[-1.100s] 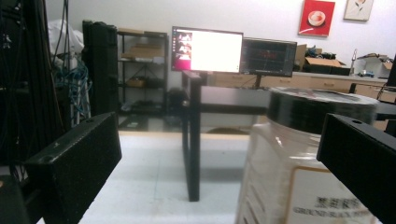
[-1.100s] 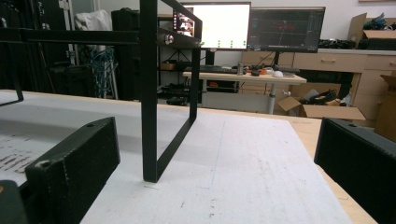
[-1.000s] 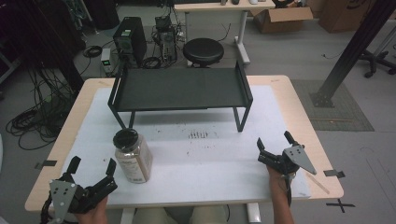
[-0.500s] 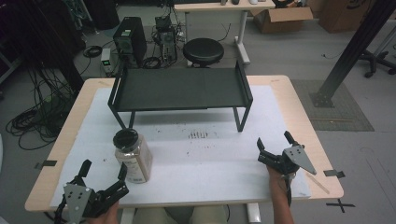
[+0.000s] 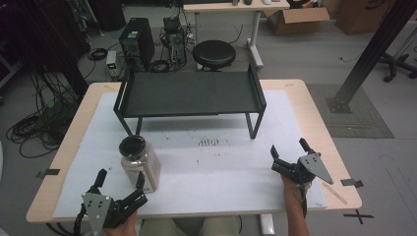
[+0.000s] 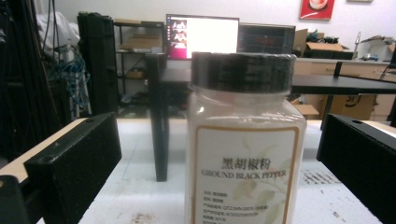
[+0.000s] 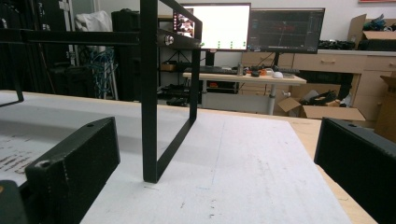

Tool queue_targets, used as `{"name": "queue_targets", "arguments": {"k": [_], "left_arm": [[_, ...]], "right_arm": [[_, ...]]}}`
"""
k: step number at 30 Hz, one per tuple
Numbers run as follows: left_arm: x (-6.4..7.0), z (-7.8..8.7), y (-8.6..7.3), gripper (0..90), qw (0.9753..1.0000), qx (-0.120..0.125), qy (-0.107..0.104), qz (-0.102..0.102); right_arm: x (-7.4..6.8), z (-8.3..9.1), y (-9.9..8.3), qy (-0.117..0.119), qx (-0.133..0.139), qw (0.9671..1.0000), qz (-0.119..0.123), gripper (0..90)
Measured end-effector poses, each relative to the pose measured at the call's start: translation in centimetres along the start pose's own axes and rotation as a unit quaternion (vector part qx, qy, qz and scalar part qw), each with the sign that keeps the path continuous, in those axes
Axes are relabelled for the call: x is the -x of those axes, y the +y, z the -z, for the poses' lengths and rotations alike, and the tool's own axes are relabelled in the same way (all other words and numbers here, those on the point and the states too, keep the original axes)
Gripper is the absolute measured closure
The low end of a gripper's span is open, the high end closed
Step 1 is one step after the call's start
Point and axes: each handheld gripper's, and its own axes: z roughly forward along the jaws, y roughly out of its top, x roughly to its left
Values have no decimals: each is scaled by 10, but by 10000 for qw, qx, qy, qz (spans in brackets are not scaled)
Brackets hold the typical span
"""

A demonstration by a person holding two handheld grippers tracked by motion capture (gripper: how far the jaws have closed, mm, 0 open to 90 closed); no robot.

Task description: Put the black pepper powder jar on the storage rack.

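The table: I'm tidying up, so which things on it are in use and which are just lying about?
In use, probably: pepper jar, between the open jaws of the left gripper.

Lying about: black rack; the open right gripper holds nothing.

Wooden table (image 5: 314, 105), white sheet (image 5: 216, 162) over it, black metal rack (image 5: 189, 93), pepper jar (image 5: 140, 162) upright.

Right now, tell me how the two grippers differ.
The left gripper has the pepper jar standing between its open jaws; the right gripper has bare table mat between its own. The left sits at the table's near left edge, the right at the near right. Both are open, untouching.
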Motion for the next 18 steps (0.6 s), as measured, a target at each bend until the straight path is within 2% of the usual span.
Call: {"name": "queue_targets", "arguments": {"k": [8,18], "left_arm": [[11,-3,-6,2,9999,-73,77,-68],[17,-7,-12,2,9997,-173,127,-121]], "right_arm": [[0,0,0,-1,13,10000,0,0],[0,0,0,0,15,10000,2,0]]}}
